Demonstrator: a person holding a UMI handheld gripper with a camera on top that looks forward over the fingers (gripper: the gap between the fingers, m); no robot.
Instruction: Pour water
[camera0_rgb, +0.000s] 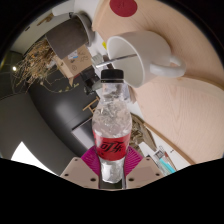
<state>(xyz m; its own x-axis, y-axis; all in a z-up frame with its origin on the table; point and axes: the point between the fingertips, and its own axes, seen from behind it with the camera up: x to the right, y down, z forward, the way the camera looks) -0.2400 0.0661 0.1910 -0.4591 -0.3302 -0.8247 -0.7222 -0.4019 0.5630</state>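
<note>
Holding a bottle upright in the gripper, just short of a white cup

Pinched between the two fingers of the gripper, the bottle stands upright, both pads pressing its lower body; it is clear plastic with a black cap and a red label, and it looks partly filled, though the water level cannot be read. From the bottle, the cup sits at about 1 o'clock, just beyond the cap, lying tilted with its open mouth turned toward the bottle and its handle on the far right side. A beige mat lies under the cup, with a red disc at 12 o'clock beyond it. At 10 o'clock is a dark container with straw-like strands beside it, on the grey desk
</note>
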